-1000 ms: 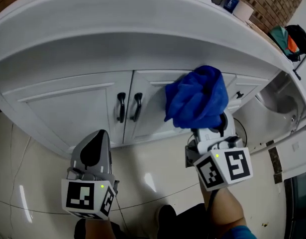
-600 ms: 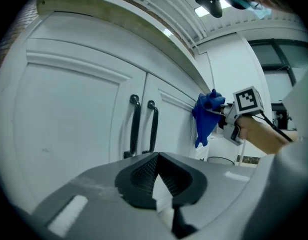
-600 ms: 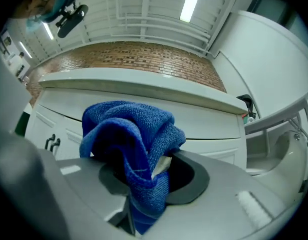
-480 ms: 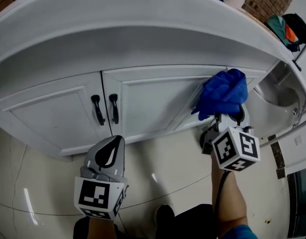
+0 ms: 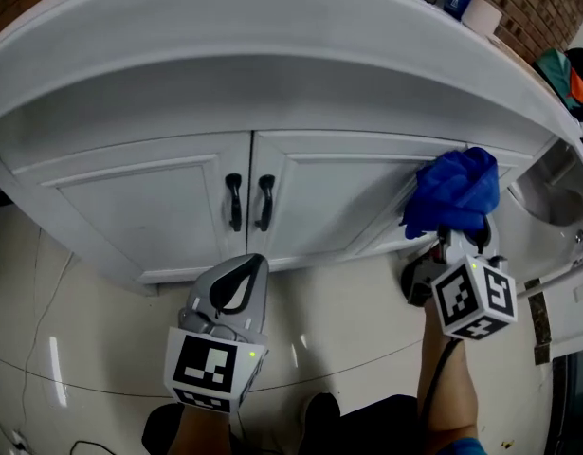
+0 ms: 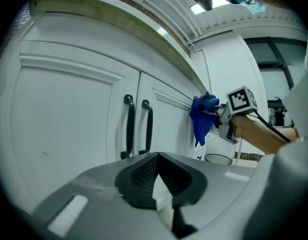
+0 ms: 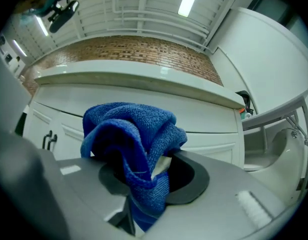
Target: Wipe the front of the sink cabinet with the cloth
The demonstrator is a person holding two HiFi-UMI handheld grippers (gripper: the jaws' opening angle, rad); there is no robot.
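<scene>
Two sets of tongs are in view. The right tongs (image 5: pixel 451 233) are clamped on a bunched blue cloth (image 5: pixel 453 193). The cloth sits against the front of the sink cabinet (image 5: pixel 334 192) at its right end, just under the overhanging rim of the bench (image 5: pixel 272 74) and close to the cabinet's right corner. Past that corner a white fixture (image 5: pixel 547 192) stands near, so room to the right is tight. The left tongs (image 5: pixel 245 265) have their jaws together with nothing between them. They hover off the cabinet, just below the two dark door handles (image 5: pixel 234 203) at the middle seam. Left of the cloth, the right-hand door panel is bare as far as the handles. The pale floor (image 5: pixel 348 316) below the cabinet's bottom edge lies open between the two tongs.
</scene>
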